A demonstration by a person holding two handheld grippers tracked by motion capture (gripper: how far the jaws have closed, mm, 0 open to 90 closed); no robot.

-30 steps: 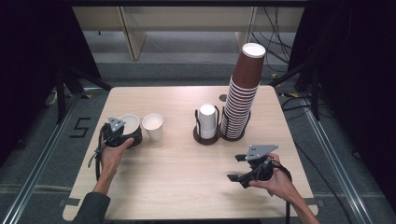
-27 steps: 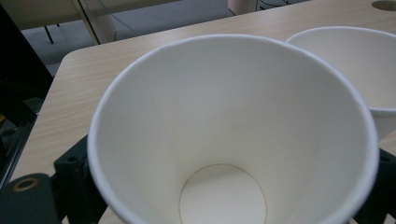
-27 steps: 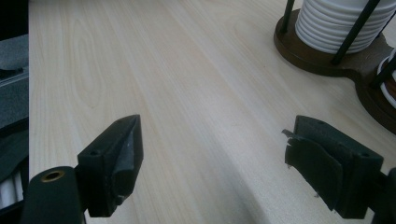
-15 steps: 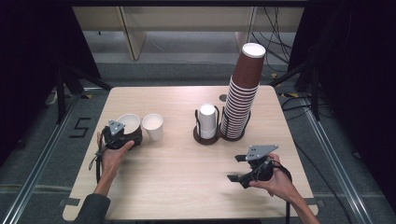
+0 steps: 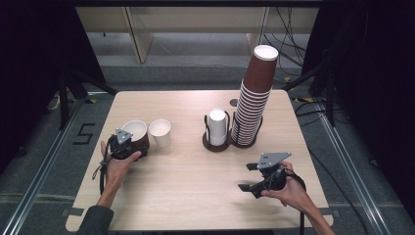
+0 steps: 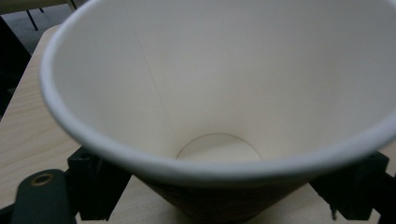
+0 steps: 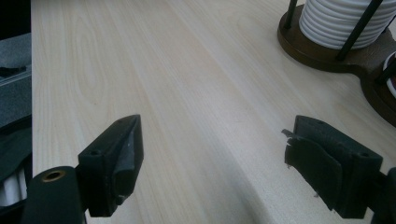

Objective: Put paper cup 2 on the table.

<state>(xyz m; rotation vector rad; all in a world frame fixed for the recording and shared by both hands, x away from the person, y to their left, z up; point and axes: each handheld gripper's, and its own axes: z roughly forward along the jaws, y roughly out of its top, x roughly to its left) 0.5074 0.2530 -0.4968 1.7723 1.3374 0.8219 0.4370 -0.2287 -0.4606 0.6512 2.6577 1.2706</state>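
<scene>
Closing around a brown paper cup (image 5: 136,135) at the table's left side, the left gripper (image 5: 128,145) stands with its jaws on either flank of the cup's lower wall; they have just been narrowing with the cup between them, and whether the pads already press cannot be told from above. A white paper cup (image 5: 160,133) stands upright just right of it, near but apart, likely set out as the next one to handle. Farther right, a dark two-post cup holder (image 5: 214,144) keeps a short white stack (image 5: 218,127) and a tall brown cup stack (image 5: 253,100) that leans slightly right, the posts steadying both against tipping. The right gripper (image 5: 248,177) hovers low over the wooden table (image 5: 195,171) at the near right, well apart from every cup, seemingly parked until it is needed.

Looking along the left gripper, the brown cup's (image 6: 219,140) white inside and round bottom face the camera, its mouth toward the lens. Both black jaws flank the cup low down, at left and right, placed at the narrow base where the taper lets them fit; contact at the pads is hidden by the rim.

Looking along the right gripper, its jaws stand wide apart with bare table (image 7: 196,93) between them and nothing held. The holder's base (image 7: 327,53) and ribbed white cup rims (image 7: 341,21) sit at the far right, out of reach.
</scene>
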